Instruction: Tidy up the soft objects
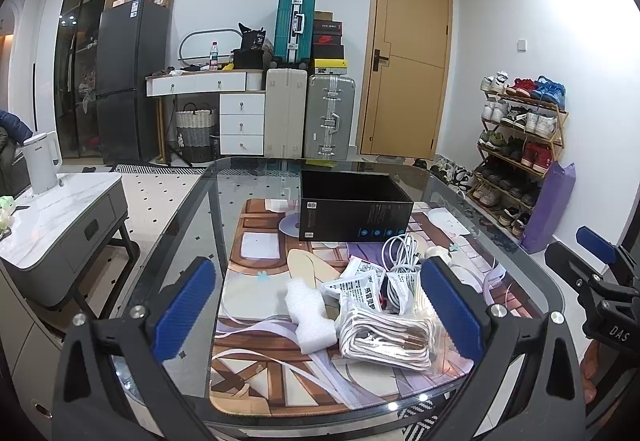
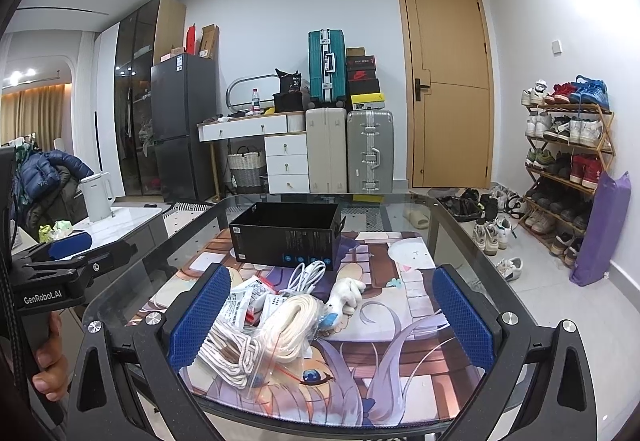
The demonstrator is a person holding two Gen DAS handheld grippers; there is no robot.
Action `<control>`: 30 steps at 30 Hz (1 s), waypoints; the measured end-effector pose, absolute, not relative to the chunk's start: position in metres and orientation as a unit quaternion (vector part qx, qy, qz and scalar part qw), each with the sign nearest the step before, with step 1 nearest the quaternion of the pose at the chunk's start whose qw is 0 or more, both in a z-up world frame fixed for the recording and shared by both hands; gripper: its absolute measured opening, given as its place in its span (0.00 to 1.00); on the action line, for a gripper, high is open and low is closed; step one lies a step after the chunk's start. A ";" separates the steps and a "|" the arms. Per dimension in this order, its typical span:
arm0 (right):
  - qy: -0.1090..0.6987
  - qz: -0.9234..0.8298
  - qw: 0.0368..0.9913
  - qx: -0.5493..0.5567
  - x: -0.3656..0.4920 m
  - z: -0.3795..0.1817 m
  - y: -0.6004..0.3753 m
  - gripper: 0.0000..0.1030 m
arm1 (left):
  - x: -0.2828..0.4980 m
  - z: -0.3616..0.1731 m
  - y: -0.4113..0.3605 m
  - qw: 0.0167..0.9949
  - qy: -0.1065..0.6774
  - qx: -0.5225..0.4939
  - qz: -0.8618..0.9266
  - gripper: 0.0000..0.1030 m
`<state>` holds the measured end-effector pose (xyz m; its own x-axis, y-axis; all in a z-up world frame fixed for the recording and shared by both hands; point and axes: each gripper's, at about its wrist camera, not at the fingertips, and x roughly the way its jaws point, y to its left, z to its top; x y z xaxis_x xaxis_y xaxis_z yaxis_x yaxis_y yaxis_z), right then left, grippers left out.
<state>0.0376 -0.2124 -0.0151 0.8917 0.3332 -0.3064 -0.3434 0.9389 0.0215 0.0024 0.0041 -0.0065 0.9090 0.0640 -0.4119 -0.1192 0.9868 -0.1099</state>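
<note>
A pile of soft items lies on the printed mat (image 1: 256, 265) of the glass table: a clear bag of coiled white rope (image 1: 384, 337) (image 2: 232, 349), white foam wrap (image 1: 310, 315), printed sachets (image 1: 360, 281) (image 2: 244, 299), a white cable (image 1: 400, 251) (image 2: 306, 273) and a small white plush (image 2: 346, 291). Behind them stands an open black box (image 1: 356, 209) (image 2: 286, 237). My left gripper (image 1: 320, 315) is open above the pile. My right gripper (image 2: 330, 325) is open too, hovering over the rope and the plush. Neither holds anything.
A side table with a white kettle (image 1: 40, 165) (image 2: 96, 197) stands left of the glass table. Suitcases (image 1: 308, 117), drawers and a fridge line the back wall beside a door. A shoe rack (image 1: 520, 145) (image 2: 568, 161) and loose shoes sit at the right.
</note>
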 end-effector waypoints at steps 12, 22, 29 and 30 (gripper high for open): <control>0.166 0.166 0.972 -0.012 0.042 -0.022 -0.212 1.00 | 0.006 -0.011 0.001 0.972 0.218 -0.065 0.049 1.00; 0.176 0.166 0.970 -0.015 0.045 -0.023 -0.210 1.00 | 0.008 -0.015 -0.001 0.970 0.229 -0.067 0.050 1.00; 0.205 0.161 0.965 -0.033 0.054 -0.027 -0.206 1.00 | 0.017 -0.025 -0.008 0.963 0.259 -0.060 0.035 1.00; 0.208 0.162 0.964 -0.035 0.055 -0.028 -0.206 1.00 | 0.018 -0.028 -0.010 0.962 0.266 -0.057 0.031 1.00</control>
<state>0.0554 -0.2064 -0.0280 0.8604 0.2985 -0.4129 -0.3275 0.9448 0.0006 0.0185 -0.0104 -0.0276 0.8564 0.0290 -0.5155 -0.0892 0.9917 -0.0923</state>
